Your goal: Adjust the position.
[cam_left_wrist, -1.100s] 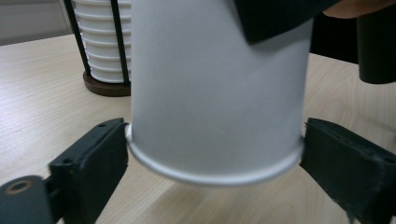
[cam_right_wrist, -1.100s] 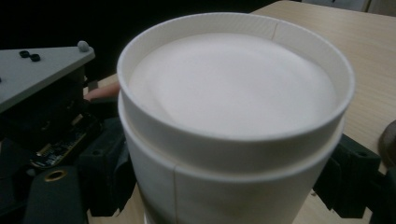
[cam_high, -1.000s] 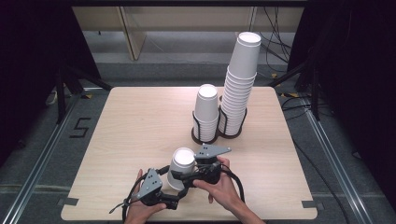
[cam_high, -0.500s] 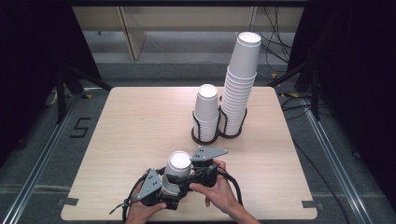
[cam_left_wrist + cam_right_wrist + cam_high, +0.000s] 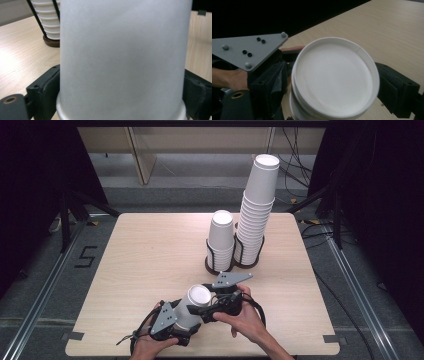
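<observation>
A white paper cup (image 5: 194,305) lies tilted low over the table's front edge, its closed base turned up and away from the person. My left gripper (image 5: 180,321) is shut on its wide end; in the left gripper view the cup wall (image 5: 122,55) spans the gap and both black jaws press its sides. My right gripper (image 5: 206,307) is shut on the base end. In the right gripper view the round base (image 5: 334,80) faces the camera, with a second nested rim just behind it, and the left gripper's grey plate (image 5: 249,52) sits close by.
Two black wire holders stand at the table's back middle, one with a short cup stack (image 5: 221,237) and one with a tall cup stack (image 5: 257,210). The short stack's holder (image 5: 48,22) appears in the left gripper view. The wooden table (image 5: 145,255) has bare room on the left.
Both grippers and the cup have shifted only slightly near the front edge. Both keep their hold on the cup.
</observation>
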Motion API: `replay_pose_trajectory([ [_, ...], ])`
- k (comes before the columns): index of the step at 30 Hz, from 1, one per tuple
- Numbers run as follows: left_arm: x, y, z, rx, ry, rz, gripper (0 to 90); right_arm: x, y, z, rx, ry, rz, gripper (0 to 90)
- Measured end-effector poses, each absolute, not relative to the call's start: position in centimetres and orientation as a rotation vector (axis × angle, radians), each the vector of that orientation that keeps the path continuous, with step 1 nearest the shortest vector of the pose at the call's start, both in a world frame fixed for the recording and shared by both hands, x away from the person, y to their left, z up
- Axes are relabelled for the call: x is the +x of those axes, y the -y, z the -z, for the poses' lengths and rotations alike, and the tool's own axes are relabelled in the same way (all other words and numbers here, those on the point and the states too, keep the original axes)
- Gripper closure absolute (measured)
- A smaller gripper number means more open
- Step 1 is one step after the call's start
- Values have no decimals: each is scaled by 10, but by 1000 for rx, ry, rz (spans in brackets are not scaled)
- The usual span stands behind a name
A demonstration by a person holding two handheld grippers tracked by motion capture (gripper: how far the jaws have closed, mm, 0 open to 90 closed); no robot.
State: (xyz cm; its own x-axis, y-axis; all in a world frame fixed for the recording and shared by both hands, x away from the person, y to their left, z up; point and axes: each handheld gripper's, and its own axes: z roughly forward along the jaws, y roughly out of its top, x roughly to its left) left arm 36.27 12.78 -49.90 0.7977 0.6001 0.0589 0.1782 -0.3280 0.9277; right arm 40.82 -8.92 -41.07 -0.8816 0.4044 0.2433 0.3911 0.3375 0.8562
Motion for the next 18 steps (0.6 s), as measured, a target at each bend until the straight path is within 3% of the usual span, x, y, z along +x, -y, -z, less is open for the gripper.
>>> replay_pose_trajectory([
  [6,363,-128,500,1851,-570,-435,54,408,90,409,750,-2592,-1638,235],
  [14,360,-133,493,1696,-539,-448,38,414,103,402,885,-2518,-1860,244],
  [18,359,-134,492,1700,-533,-472,35,415,106,403,903,-2510,-1879,244],
])
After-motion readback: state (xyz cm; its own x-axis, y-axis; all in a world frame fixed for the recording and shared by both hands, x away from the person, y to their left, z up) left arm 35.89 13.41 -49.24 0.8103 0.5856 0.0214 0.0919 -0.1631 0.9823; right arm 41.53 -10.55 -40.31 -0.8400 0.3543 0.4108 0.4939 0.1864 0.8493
